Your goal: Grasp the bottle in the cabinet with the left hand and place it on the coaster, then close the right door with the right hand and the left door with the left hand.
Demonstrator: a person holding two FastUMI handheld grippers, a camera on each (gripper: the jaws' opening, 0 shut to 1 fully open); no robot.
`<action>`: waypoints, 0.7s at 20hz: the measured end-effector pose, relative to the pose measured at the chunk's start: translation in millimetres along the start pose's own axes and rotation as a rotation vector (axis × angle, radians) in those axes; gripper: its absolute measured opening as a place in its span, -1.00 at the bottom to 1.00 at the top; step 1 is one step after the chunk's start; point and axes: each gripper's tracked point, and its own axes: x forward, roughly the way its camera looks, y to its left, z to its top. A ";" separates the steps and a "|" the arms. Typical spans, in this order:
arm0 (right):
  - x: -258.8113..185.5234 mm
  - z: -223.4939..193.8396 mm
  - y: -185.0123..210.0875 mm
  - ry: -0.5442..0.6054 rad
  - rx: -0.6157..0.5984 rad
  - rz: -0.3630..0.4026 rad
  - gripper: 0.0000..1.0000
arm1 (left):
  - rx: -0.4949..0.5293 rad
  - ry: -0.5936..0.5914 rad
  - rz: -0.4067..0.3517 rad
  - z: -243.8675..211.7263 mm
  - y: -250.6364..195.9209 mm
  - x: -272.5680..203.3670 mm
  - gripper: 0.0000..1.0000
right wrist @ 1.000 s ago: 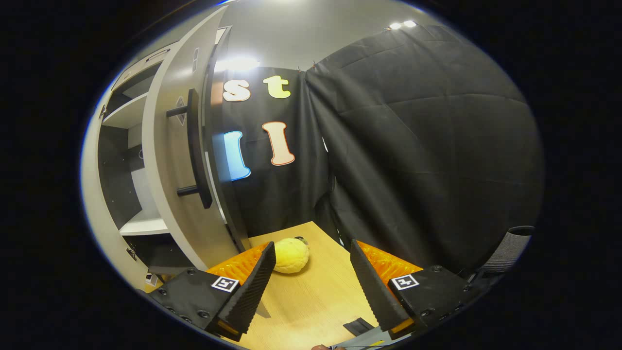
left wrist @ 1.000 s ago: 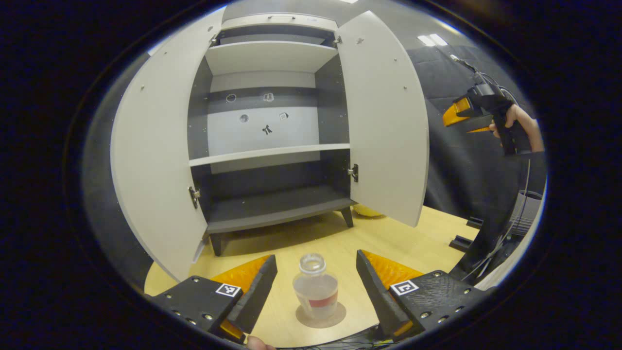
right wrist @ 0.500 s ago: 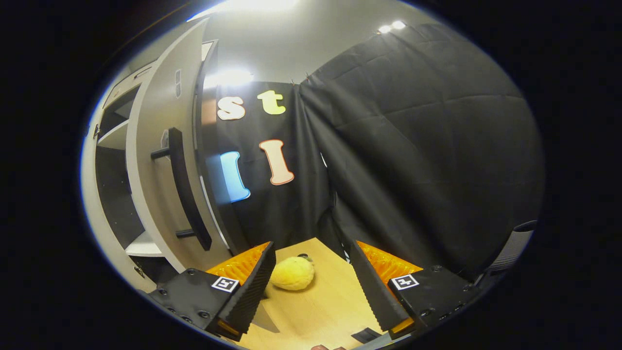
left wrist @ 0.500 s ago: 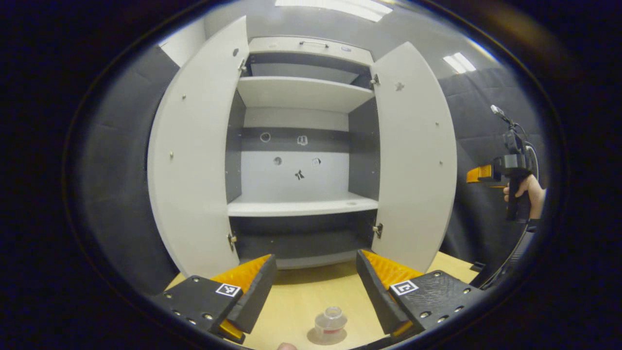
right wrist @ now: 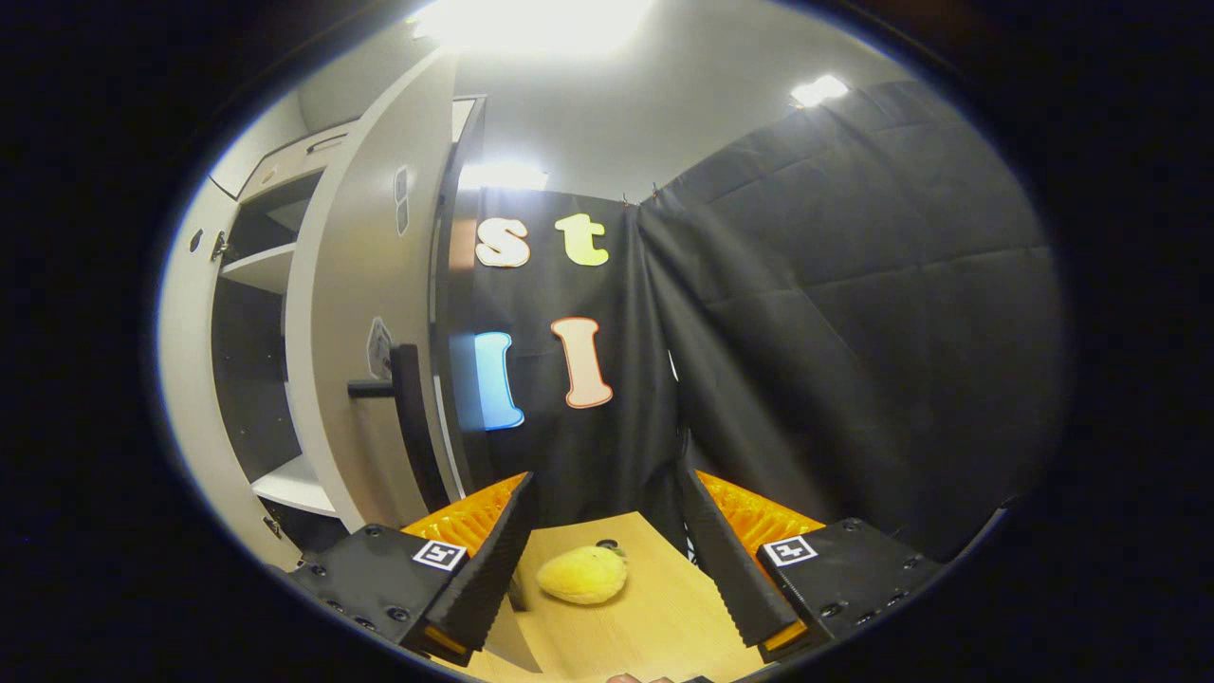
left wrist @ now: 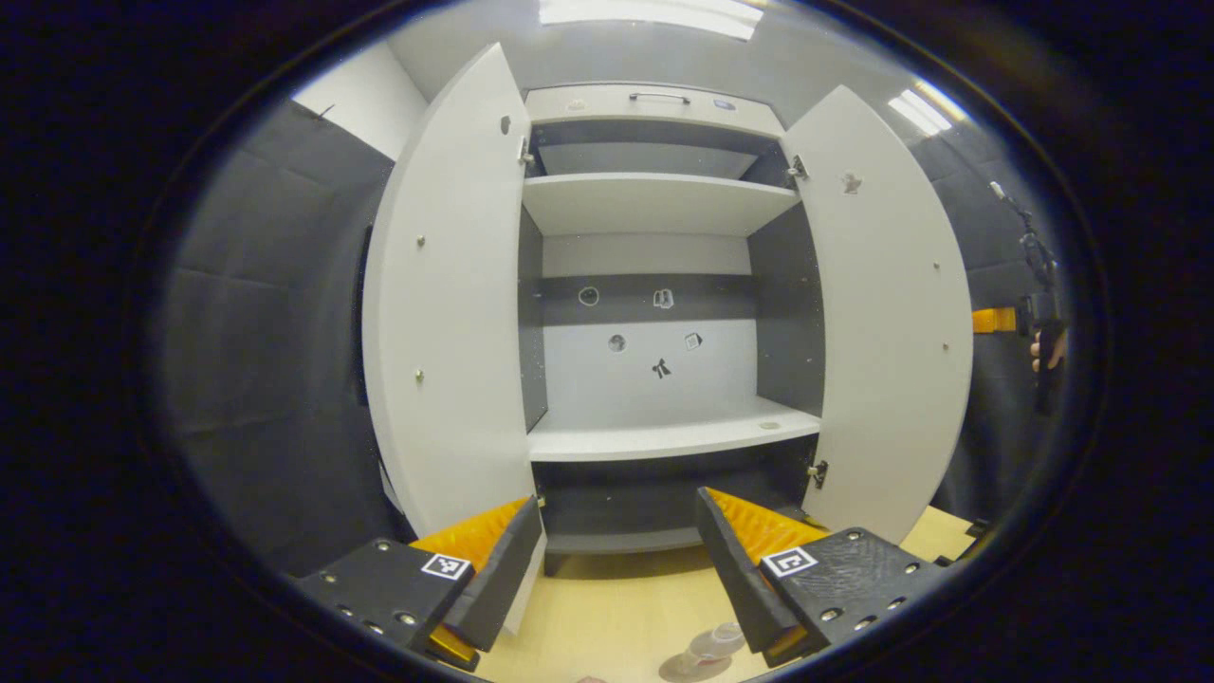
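Pale grey board makes up the tall two-door cabinet [left wrist: 654,285], and both its leaves stand swung out toward us. At the far left of the left gripper view is the left door [left wrist: 446,313], showing its inner face; the shelves between the doors are bare. Our left gripper [left wrist: 616,569] hangs in front of the opening with its fingers wide apart and nothing between them. Below them, at the near edge of the light wooden surface [left wrist: 607,617], the small clear plastic bottle with a red band [left wrist: 713,645] sits on the round brown coaster [left wrist: 685,668], so we judge the placing done and the doors next. Further right is the right door [left wrist: 887,341], and beyond its outer edge the right gripper [left wrist: 991,321] is held in a hand [left wrist: 1045,351].

From the right gripper view we look along that door's outer face [right wrist: 356,313], with its long dark bar handle [right wrist: 410,417] standing off it. The right gripper [right wrist: 605,569] here also has its fingers spread and empty, pointing past the door at a yellow plush toy [right wrist: 581,575] on the surface. To close this door well, we would bring the fingers left onto the panel near the handle and push steadily, following the arc until the door seats. We should keep our left gripper back from the opening while the right door swings.
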 end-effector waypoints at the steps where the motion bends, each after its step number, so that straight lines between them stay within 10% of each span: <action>1: 2.1 5.6 -1.6 -0.006 0.004 0.000 0.96 | -0.002 0.003 0.002 -3.8 0.7 -0.3 0.90; 14: 11.3 34.5 31.1 -0.028 -0.069 0.090 0.92 | -0.010 0.032 -0.004 -24.3 -6.1 -11.1 0.91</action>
